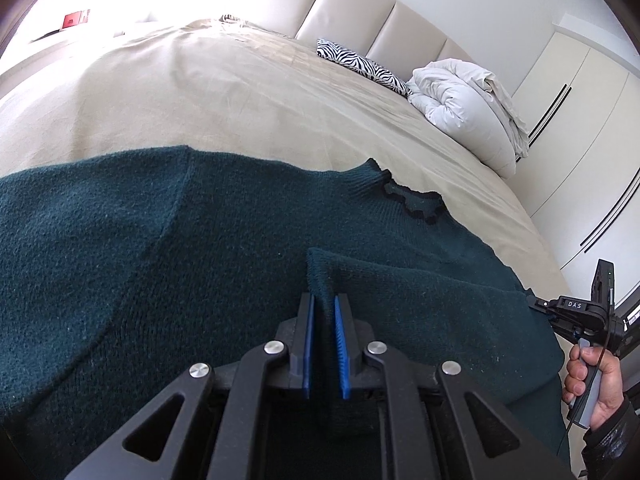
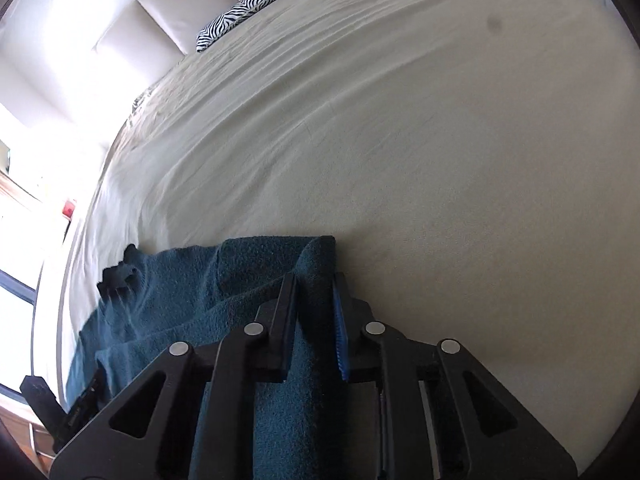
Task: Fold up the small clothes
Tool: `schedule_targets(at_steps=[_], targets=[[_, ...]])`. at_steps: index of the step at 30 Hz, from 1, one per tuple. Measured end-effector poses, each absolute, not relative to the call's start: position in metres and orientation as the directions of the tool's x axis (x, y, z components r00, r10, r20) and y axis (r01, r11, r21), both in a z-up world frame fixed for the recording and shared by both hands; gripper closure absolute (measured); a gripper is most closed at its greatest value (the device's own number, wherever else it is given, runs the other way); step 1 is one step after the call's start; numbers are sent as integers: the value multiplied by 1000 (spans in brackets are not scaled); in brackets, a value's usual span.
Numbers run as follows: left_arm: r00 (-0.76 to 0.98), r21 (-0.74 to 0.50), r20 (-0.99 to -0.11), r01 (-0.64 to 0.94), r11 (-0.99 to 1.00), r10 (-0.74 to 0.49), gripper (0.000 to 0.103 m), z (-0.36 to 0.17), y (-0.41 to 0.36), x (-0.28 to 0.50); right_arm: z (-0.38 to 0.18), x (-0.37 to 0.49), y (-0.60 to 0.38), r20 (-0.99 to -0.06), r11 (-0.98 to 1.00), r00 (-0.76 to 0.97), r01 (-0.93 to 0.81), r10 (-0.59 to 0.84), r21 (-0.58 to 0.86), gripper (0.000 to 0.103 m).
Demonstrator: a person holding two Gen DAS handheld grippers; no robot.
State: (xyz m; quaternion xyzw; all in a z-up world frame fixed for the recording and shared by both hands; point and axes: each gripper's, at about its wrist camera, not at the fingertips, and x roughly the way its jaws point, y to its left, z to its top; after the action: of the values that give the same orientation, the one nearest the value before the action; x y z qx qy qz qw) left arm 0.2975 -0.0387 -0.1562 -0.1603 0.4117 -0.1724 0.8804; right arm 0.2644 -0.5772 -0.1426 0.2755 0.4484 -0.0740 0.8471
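A dark teal knitted sweater [image 1: 200, 248] lies spread on the beige bed sheet [image 1: 208, 92], its black-trimmed collar [image 1: 416, 200] toward the right. My left gripper [image 1: 324, 300] is shut on a raised fold of the sweater, the cloth pinched between its blue pads. In the right wrist view my right gripper [image 2: 316, 280] is shut on another edge of the same sweater [image 2: 180, 292], the knit running back between its fingers [image 2: 340, 320]. The right gripper's body [image 1: 576, 312] and the hand holding it show at the right edge of the left wrist view.
A zebra-print pillow [image 1: 360, 64] and a bundled white duvet [image 1: 464, 100] lie near the padded headboard [image 1: 360, 4]. White wardrobe doors [image 1: 576, 128] stand to the right of the bed. A wide stretch of bare sheet [image 2: 400, 140] lies beyond the sweater.
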Motion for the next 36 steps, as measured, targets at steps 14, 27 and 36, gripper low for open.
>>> schedule_targets(at_steps=[14,27,36], targets=[[606,-425,-664,175,888,-438,90,-158,-39,296,-125,214,-596,-754,789,654,430,62,438,64],[606,-440,-656,177,880,-450,89,-159,-38,297,-142,170,-528,-839,923,541,349,-56,164,87],[587,-435,-674,174,883,-448,89,-154,-38,300,-155,157,-547,-798,918,602,330,-24,221,90]])
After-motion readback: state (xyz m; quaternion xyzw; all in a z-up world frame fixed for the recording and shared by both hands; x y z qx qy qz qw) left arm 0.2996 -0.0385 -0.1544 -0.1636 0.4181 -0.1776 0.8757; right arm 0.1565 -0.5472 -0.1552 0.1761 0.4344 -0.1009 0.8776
